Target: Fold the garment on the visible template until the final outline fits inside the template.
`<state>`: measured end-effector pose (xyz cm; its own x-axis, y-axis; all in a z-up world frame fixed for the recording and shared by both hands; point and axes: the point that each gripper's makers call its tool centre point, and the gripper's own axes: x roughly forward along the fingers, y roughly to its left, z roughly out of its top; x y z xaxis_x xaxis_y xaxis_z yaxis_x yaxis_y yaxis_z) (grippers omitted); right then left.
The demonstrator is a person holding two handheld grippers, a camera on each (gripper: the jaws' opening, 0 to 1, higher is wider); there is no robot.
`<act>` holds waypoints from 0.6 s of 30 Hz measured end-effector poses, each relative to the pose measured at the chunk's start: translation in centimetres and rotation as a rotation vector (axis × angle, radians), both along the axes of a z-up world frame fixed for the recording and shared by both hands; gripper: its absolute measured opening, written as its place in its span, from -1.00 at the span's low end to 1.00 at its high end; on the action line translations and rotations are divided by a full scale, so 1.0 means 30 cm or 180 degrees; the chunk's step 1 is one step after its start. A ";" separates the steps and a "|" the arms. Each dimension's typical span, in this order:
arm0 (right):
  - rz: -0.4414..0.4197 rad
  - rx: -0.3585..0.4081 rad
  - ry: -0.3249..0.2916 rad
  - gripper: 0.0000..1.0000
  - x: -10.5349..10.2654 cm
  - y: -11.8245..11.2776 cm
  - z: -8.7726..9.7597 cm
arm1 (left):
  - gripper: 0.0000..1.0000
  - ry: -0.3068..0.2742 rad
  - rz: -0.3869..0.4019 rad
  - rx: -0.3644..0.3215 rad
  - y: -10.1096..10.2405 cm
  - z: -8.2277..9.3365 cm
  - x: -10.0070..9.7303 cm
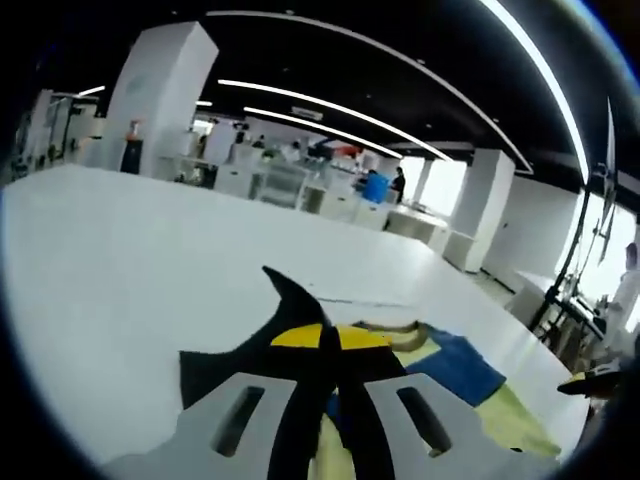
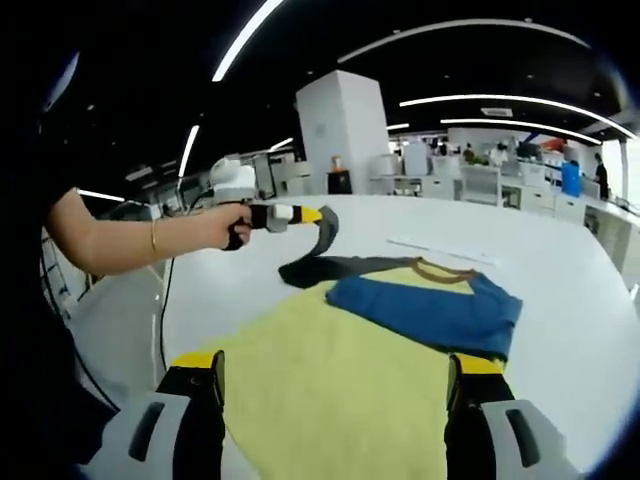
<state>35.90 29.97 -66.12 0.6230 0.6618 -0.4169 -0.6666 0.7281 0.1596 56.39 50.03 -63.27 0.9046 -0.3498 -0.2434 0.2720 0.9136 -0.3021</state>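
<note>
The shirt (image 2: 350, 370) lies flat on the white table (image 2: 560, 270), running lengthwise straight out from between the right tongs (image 2: 335, 385), hem near them and brown-edged collar at the far end. Its body is soft pale yellow cloth; one blue sleeve is folded across the chest just past the right jaw. The other sleeve is dark and is pulled up off the table to the far left, where the left tongs (image 2: 322, 222) pinch its tip, held by a person's hand (image 2: 225, 228).

In the left gripper view the left tongs (image 1: 330, 345) are closed on that dark sleeve (image 1: 285, 300), which peaks just beyond the jaw tips.

The right tongs stand wide open over the yellow cloth, holding nothing.

A thin pale strip (image 2: 440, 250) lies on the table beyond the collar. Far off stand a white pillar (image 2: 345, 130) and desks.
</note>
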 end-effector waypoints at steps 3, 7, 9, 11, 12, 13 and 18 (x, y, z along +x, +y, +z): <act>-0.0004 -0.0001 0.0007 0.83 -0.005 -0.001 -0.005 | -1.00 -0.0032 -0.0089 -0.0071 -0.063 0.017 0.006; -0.0012 0.0010 0.0022 0.83 -0.013 -0.004 -0.010 | -1.00 -0.0040 -0.0217 -0.0127 -0.151 0.025 0.008; -0.0018 0.0004 0.0020 0.83 -0.016 -0.008 -0.012 | -1.00 -0.0043 -0.0252 -0.0158 -0.183 0.030 0.006; -0.0023 0.0010 0.0027 0.83 -0.020 -0.010 -0.013 | -1.00 -0.0055 -0.0323 -0.0212 -0.234 0.038 0.007; -0.0026 0.0013 0.0030 0.83 -0.022 -0.012 -0.015 | -1.00 -0.0063 -0.0351 -0.0218 -0.251 0.041 0.008; -0.0031 0.0012 0.0034 0.83 -0.023 -0.015 -0.016 | -1.00 -0.0069 -0.0366 -0.0225 -0.266 0.043 0.009; -0.0059 0.0006 0.0050 0.83 -0.031 -0.032 -0.021 | -1.00 -0.0084 -0.0488 -0.0295 -0.354 0.054 0.021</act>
<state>34.97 29.02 -66.74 0.6286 0.6510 -0.4255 -0.6504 0.7400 0.1714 57.03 39.41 -61.64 0.8447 -0.5039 -0.1806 0.4149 0.8295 -0.3739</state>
